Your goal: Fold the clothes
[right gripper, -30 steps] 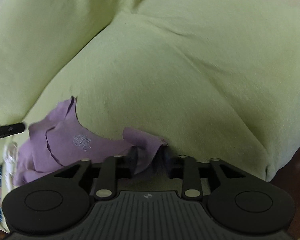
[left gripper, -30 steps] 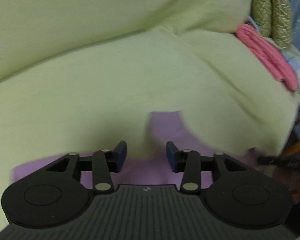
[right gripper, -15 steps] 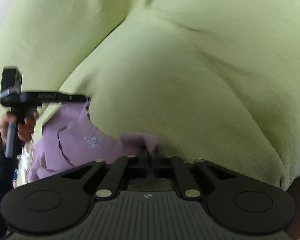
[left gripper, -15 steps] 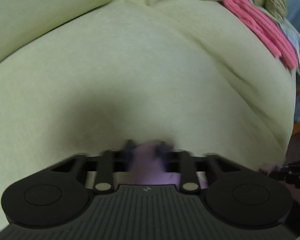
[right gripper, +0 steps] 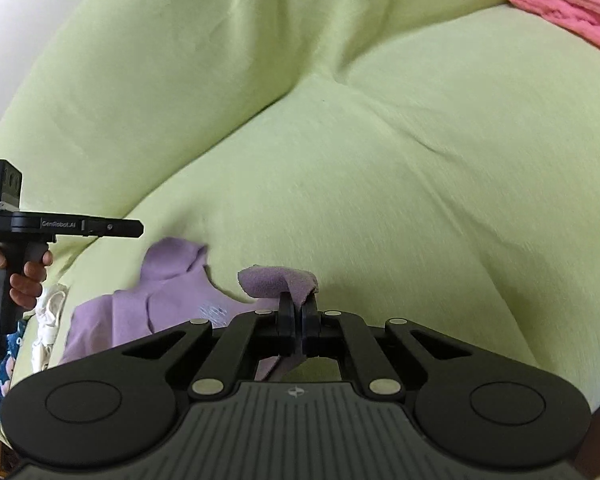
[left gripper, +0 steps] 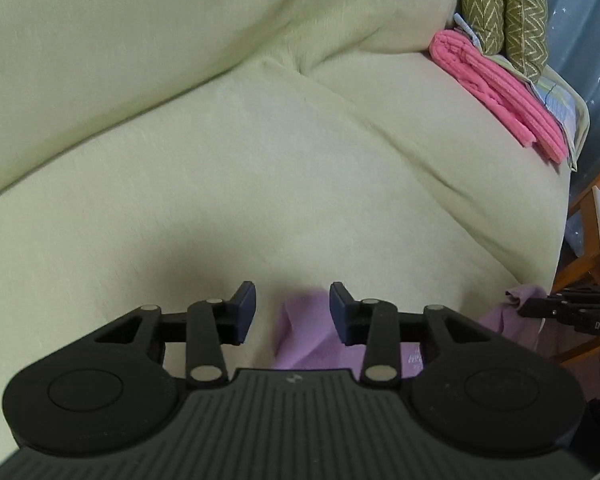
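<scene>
A lilac garment (right gripper: pixel 172 300) lies crumpled at the front edge of a light green sofa seat (left gripper: pixel 300 160). My right gripper (right gripper: pixel 298 304) is shut on a raised fold of it, and the cloth drapes over the fingertips. In the left wrist view another part of the lilac garment (left gripper: pixel 304 332) lies between the jaws of my left gripper (left gripper: pixel 292 300). Those jaws are opening and the blue pads (left gripper: pixel 246 300) stand apart from the cloth. A person's hand (right gripper: pixel 24 280) holds the left gripper's handle at the left of the right wrist view.
A folded pink towel (left gripper: pixel 500 88) and two olive zigzag cushions (left gripper: pixel 504 8) sit at the sofa's far right end. Wooden furniture (left gripper: pixel 592 184) stands past that end. White and patterned fabric (right gripper: pixel 50 312) lies left of the garment.
The left gripper closed on the lilac cloth and has opened again, shifting sideways. The right gripper shut on a fold of the garment and rose slightly with it.
</scene>
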### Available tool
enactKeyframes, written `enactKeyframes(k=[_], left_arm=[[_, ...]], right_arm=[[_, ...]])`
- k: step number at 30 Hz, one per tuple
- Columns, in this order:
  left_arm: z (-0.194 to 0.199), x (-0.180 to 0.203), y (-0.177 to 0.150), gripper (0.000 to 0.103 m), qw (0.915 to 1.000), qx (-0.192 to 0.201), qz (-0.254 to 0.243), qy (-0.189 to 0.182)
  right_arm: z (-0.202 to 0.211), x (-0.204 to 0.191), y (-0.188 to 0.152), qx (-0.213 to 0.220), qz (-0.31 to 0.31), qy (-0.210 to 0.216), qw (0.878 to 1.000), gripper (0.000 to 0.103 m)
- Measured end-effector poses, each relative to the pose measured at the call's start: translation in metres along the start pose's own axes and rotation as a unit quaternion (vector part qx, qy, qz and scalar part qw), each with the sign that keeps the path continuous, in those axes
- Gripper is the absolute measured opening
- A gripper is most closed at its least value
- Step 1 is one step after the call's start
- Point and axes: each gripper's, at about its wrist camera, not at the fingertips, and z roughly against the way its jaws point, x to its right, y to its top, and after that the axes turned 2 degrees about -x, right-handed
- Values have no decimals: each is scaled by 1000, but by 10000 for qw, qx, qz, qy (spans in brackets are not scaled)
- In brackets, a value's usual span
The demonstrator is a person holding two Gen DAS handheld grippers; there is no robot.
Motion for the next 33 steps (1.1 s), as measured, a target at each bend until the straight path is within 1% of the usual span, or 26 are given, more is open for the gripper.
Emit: enactKeyframes(k=[3,5,7,8,10,11,12,13,14,15,17,19,20,21,23,24,26,29,31,33], left_arm=[[-17,-10,-4,36,9998,-137,153,-54],[-30,-15,-6,36,9996,-243,139,-14],[-43,-18,-9,36,9992,-376,121,-6],[-49,-19,-9,36,9990,-442,114,-30],[-54,-14,-9,37,9993,-362,-41,-48],[-55,-10,-8,32,9994,-334,-86,-30],[-55,-8,-7,5,9994,-320,-110,-43],[-55,-6,-6,0,9994,-325,-81,-102],[-53,-3,-5,0,9995,-292,-48,-122],[-45,0,-5,0,9998,-171,-89,-68],[-19,6,-6,0,9995,211,-205,59],[27,2,-5,0,9968,777,-106,127],[55,1,-5,0,9938,1091,-73,190],[85,0,-5,0,9893,1427,-74,307],[149,-2,-7,0,9766,2077,-35,564],[182,-2,-10,0,9686,2386,-8,698],[245,3,-19,0,9497,2962,6,1017],[324,17,-43,1,9222,3588,4,1442],[364,31,-63,1,9052,3904,60,1680],[393,46,-83,1,8888,4163,124,1911]], right_arm=[[-4,7,-1,-92,-208,-27,9997,4],[-8,13,1,-172,-346,2,9993,5],[-12,16,3,-255,-342,22,9991,7],[-15,18,4,-303,-354,36,9989,10],[-19,22,7,-397,-416,78,9983,11],[-21,24,7,-431,-435,91,9981,10],[-24,24,6,-481,-399,87,9980,8],[-24,23,5,-477,-296,40,9984,4],[-24,21,4,-471,-190,-9,9987,3],[-21,18,3,-404,-88,-26,9991,3],[-11,13,6,-177,-33,22,9998,2],[7,4,17,121,57,168,9998,2],[17,-4,25,336,209,218,9990,2],[30,-16,33,596,440,266,9969,2],[56,-43,50,1144,912,402,9884,2],[70,-57,59,1376,1105,489,9831,2],[98,-86,75,1809,1455,703,9701,2],[141,-132,91,2307,2028,1047,9459,2],[167,-161,95,2548,2430,1176,9285,2],[191,-184,95,2732,2750,1282,9129,3]])
